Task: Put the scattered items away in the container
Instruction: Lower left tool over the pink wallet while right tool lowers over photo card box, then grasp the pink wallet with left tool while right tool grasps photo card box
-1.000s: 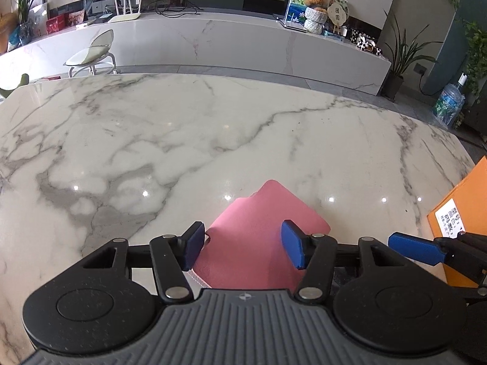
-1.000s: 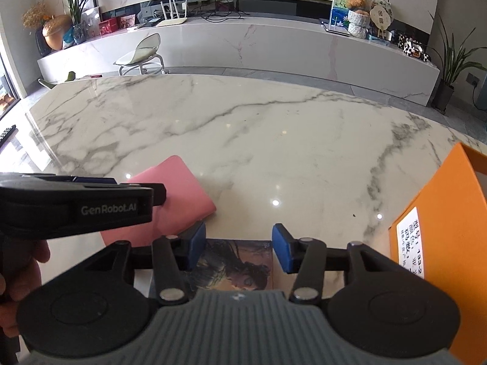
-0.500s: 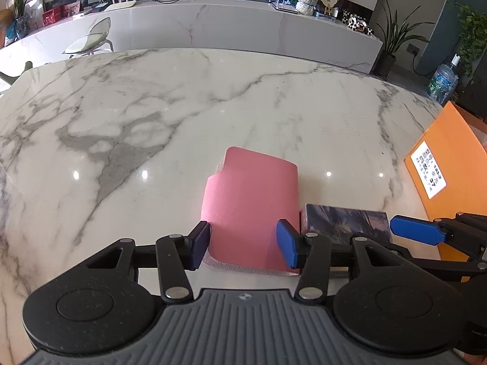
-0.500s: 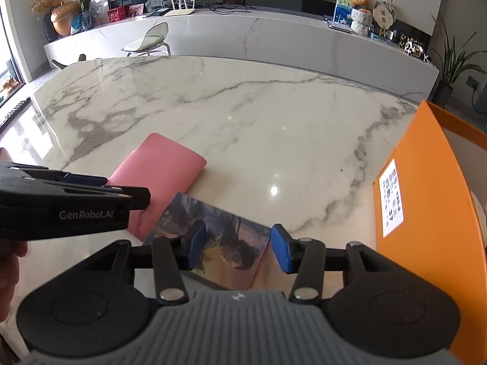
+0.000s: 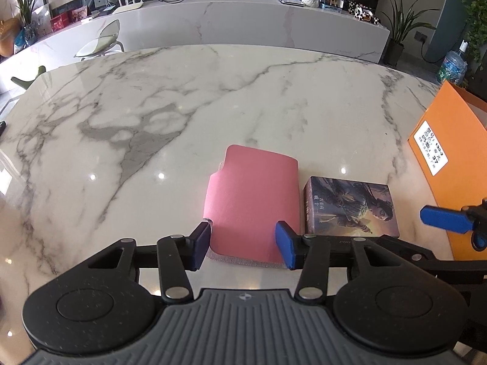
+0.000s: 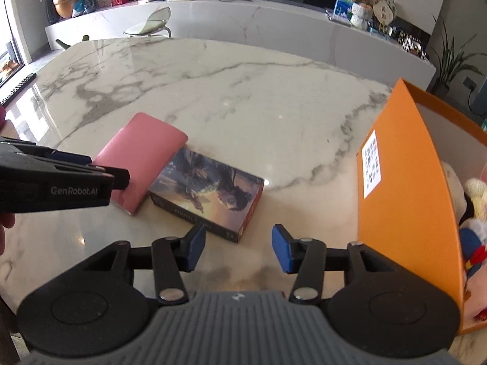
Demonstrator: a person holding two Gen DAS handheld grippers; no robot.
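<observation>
A pink pouch [image 5: 252, 194] lies flat on the marble table [image 5: 182, 115], its near end between the blue pads of my left gripper [image 5: 243, 246]. The jaws are closing and both pads touch the pouch's side edges. Right beside it sits a picture-printed box [image 5: 350, 206], also in the right wrist view [image 6: 210, 188]. My right gripper [image 6: 237, 248] is opening; only the box's near corner reaches between its fingertips, and the pads stand clear of it. The orange container [image 6: 404, 200] stands at the right with plush toys [image 6: 474, 213] inside.
In the right wrist view the left gripper's black body [image 6: 61, 185] crosses in front of the pouch. Bare marble stretches beyond both items. A low marble ledge [image 6: 274, 21] with a chair, plants and ornaments runs behind the table.
The left jaws narrowed onto the pouch. The box, earlier between the right pads, now lies ahead of them with the jaws wider. Box and pouch ended side by side; the orange container looms nearer.
</observation>
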